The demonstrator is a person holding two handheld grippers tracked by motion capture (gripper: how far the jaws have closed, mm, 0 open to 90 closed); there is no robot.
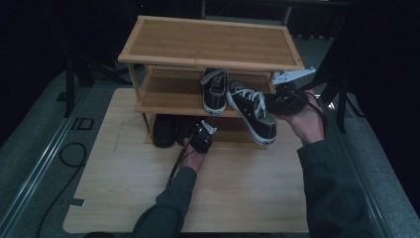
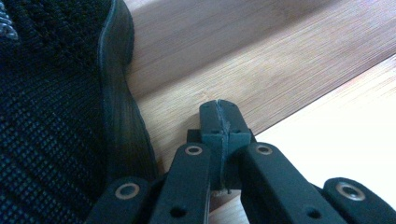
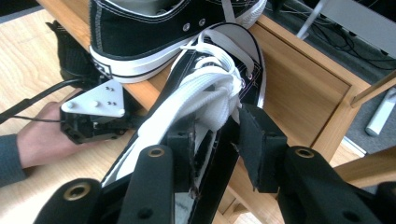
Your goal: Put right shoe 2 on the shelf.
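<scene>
The right gripper (image 3: 215,140) stood at the heel opening of a black canvas sneaker (image 1: 251,111) with white laces, which lay tilted over the front edge of the wooden shoe rack (image 1: 210,42)'s middle shelf. Its jaws straddled the shoe's collar, one inside, one outside, parted and not pressing. Its mate (image 1: 215,91) rested on that shelf. The left gripper (image 2: 220,122), jaws fully closed and empty, sat low beside a black knit shoe (image 2: 51,116) on the bottom shelf above the desk (image 1: 148,198).

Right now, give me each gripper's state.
Left gripper: shut, holding nothing.
Right gripper: open around the sneaker's side wall, pads not pressing.
</scene>
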